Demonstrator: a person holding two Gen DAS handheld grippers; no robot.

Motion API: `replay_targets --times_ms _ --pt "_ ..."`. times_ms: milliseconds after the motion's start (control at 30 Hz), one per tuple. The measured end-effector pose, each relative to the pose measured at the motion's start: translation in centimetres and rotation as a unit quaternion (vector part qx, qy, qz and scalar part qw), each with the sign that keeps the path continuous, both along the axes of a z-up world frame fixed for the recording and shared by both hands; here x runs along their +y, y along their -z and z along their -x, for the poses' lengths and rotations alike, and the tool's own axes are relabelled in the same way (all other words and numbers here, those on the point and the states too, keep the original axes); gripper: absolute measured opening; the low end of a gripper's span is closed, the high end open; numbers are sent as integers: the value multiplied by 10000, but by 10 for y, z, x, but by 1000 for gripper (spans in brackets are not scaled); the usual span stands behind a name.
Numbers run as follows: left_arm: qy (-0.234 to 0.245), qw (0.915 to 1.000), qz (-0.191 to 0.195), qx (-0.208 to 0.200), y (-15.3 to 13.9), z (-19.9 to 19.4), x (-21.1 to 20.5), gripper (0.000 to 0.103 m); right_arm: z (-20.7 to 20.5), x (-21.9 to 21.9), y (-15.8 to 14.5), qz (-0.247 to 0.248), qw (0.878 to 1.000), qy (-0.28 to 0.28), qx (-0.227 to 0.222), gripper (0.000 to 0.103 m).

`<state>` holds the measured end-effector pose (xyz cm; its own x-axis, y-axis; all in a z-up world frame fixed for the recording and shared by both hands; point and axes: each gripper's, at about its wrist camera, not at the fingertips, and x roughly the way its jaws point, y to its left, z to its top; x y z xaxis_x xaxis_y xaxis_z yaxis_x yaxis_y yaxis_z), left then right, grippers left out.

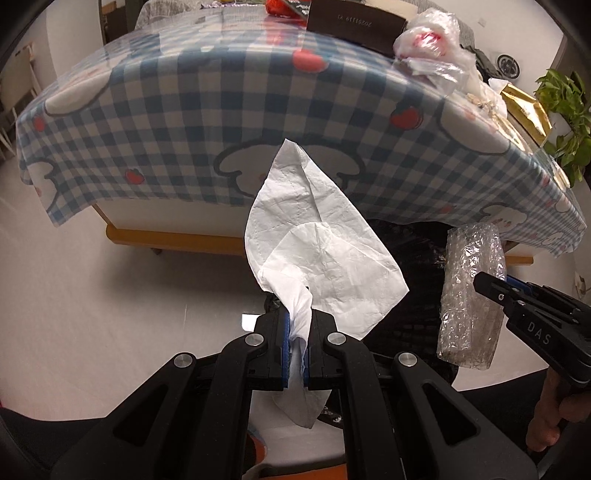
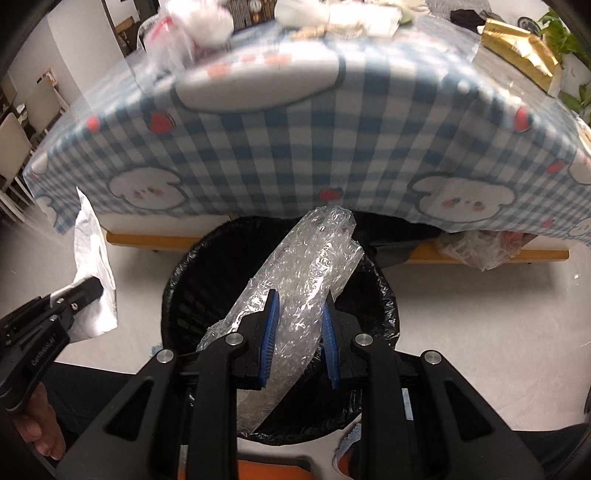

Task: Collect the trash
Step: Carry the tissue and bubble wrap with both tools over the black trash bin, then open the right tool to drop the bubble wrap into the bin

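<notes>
My left gripper (image 1: 298, 334) is shut on a crumpled white tissue (image 1: 321, 251), which stands up from the blue pads and hangs out below them. In the right wrist view that tissue (image 2: 94, 266) shows at the left, with the left gripper (image 2: 86, 290) pinching it. My right gripper (image 2: 299, 325) is shut on a roll of clear bubble wrap (image 2: 306, 280), held tilted over a black-lined bin (image 2: 184, 288). From the left wrist view, the bubble wrap (image 1: 469, 295) hangs at the right with the right gripper (image 1: 487, 284) on it, in front of the dark bin (image 1: 410, 266).
A table under a blue checked cloth (image 1: 221, 110) fills the back; its wooden base (image 1: 166, 240) runs along the white floor. On it lie crumpled plastic bags (image 1: 432, 48), a dark box (image 1: 354, 22) and a gold packet (image 2: 517, 48). A plastic bag (image 2: 480, 247) lies under the table.
</notes>
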<state>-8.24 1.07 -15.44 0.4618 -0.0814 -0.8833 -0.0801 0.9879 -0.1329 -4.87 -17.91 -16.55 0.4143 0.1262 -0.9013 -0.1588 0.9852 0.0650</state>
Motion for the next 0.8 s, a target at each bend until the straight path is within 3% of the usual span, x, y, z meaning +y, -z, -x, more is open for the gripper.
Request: replay_targets --times_ms 267,600,700,800 --pt "-50 9999 26 136 18 -4 11 3 -10 13 18 44 9999 -31 130 22" --pt "-233 9996 -39 138 20 -2 34 3 -12 31 16 148 9998 -155 60 25" --pt "-291 9995 -59 123 17 -1 37 3 -14 35 15 148 9997 -174 -6 33" --pt "-308 9994 -67 133 15 -2 39 3 -14 36 11 189 9996 -195 -89 48"
